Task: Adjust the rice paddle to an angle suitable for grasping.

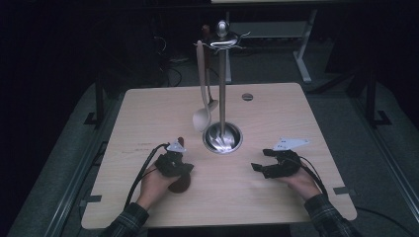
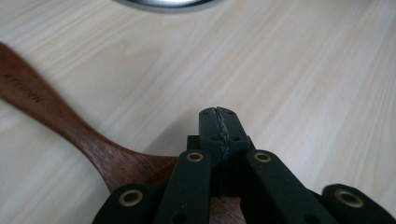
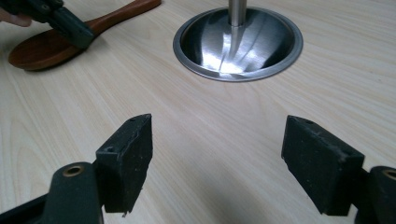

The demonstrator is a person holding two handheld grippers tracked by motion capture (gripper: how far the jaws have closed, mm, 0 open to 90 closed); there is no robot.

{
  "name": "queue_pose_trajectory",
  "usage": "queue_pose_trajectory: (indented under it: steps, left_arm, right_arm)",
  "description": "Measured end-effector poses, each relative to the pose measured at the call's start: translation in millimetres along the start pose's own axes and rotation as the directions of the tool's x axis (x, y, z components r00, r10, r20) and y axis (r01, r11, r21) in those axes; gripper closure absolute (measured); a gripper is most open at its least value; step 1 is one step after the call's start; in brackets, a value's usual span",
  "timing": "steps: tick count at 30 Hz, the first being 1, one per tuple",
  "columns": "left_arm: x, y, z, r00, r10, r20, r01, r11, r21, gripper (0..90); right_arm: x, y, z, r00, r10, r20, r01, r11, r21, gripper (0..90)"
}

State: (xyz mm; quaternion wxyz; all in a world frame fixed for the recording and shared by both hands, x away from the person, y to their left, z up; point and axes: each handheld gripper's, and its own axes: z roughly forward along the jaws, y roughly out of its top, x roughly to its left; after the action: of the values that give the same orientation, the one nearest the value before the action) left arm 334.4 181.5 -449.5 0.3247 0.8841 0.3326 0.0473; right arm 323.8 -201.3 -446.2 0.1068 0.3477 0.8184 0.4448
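Your left hand (image 1: 154, 185): lower left of the high view, forearm entering from the bottom edge. Your left gripper (image 1: 179, 163): jaws pressed flat together, nothing between the pads.

Your right hand (image 1: 302, 182): lower right, sleeve at the bottom edge. Your right gripper (image 1: 261, 160): jaws pointing toward frame centre, standing wide apart, empty.

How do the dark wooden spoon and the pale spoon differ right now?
The dark wooden spoon lies flat on the table, under the shut left tongs; the pale spoon hangs upright from the stand. One is reddish brown, the other cream. Both have rounded bowls.
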Motion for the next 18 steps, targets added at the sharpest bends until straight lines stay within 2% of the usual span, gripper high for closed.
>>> queue_pose_trajectory:
  steps: [7,13,18]
  left_arm:
    - [-8.2,-15.1,-12.8,0.9998,0.010,-0.016,-0.009,0.9994,0.034,89.9]
    - [-10.0,-30.5,-26.7,0.9996,-0.012,-0.026,0.014,0.9989,0.045,89.9]
    - [-4.4,-43.5,-41.1,0.9983,-0.037,-0.045,0.039,0.9983,0.043,89.9]
  right_arm:
    - [-3.5,-8.2,-12.0,0.9999,0.002,0.012,-0.002,1.000,-0.010,24.6]
    - [-2.7,-15.0,-19.3,0.9999,0.001,0.013,-0.001,1.000,-0.007,24.7]
    - [-3.1,-23.6,-27.2,0.9996,0.002,0.028,-0.001,1.000,-0.013,24.7]
